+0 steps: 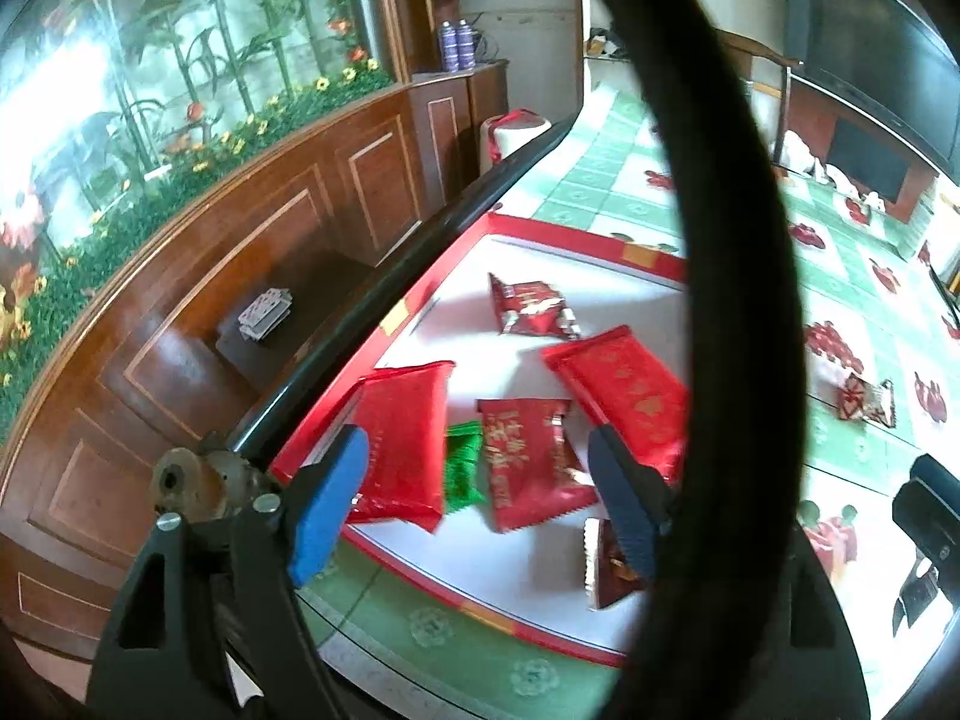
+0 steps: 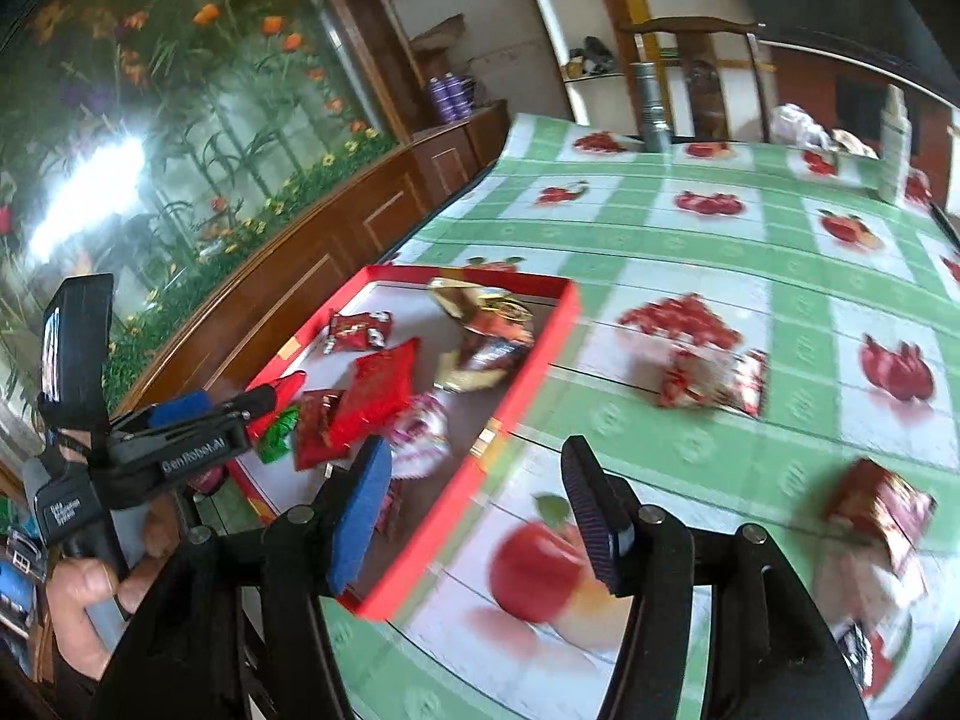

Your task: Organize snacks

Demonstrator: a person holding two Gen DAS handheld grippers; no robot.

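The left gripper (image 1: 480,480) hangs over the red-rimmed tray (image 1: 558,234), its blue-padded jaws spread with nothing pinched — red snack packets (image 1: 531,462) and a green one (image 1: 462,471) lie flat on the tray's white floor below. The right gripper (image 2: 480,510) is also spread and empty, straddling the tray's near edge. Two more red packets (image 2: 714,381) lie loose on the apple-print tablecloth (image 2: 780,240) — well apart from the tray.

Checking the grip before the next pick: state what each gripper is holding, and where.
Nothing is held. The left gripper hangs open above the snacks in the red tray; the right gripper is open and empty.
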